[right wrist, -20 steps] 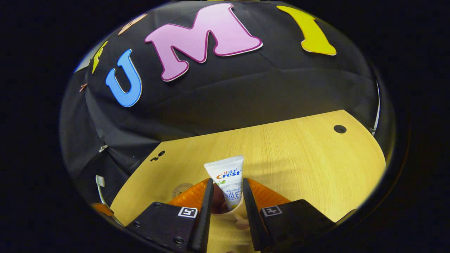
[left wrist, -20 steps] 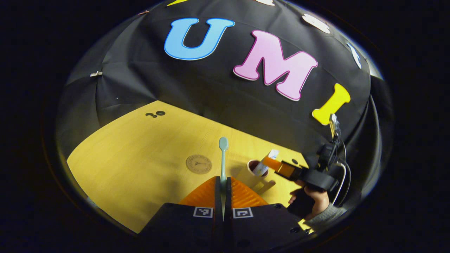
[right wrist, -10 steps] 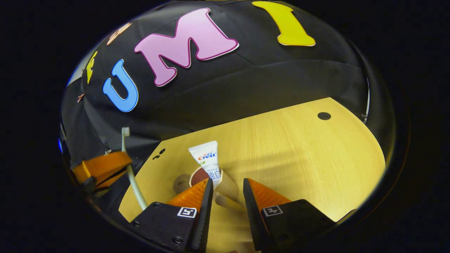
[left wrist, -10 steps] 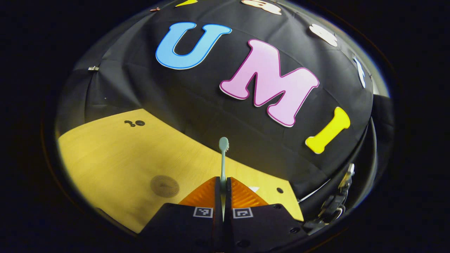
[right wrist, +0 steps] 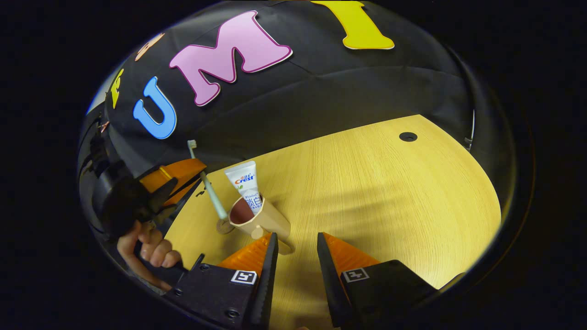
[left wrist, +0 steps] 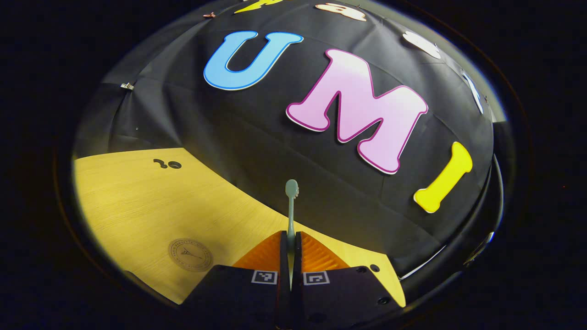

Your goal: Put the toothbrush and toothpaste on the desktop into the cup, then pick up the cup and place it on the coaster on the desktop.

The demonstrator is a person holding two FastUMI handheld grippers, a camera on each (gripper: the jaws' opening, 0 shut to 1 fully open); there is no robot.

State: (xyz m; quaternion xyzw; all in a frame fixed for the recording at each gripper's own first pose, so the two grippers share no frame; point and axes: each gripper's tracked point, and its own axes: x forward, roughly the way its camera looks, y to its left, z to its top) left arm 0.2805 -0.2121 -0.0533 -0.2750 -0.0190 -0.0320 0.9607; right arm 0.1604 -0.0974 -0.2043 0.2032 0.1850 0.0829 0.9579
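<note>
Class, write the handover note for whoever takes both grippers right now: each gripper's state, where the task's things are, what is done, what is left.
Left gripper: shut on the toothbrush, held in the air, its lower end close to the cup's mouth.
Right gripper: open, holding nothing, just behind the cup.
Toothpaste: standing in the cup, done.
Cup: on the desktop, beside the coaster, not on it.
Left: drop the toothbrush into the cup, then move the cup onto the coaster.

Bright overhead light, soft shadows on the desktop (right wrist: 390,192), strong fisheye bending at edges
</note>
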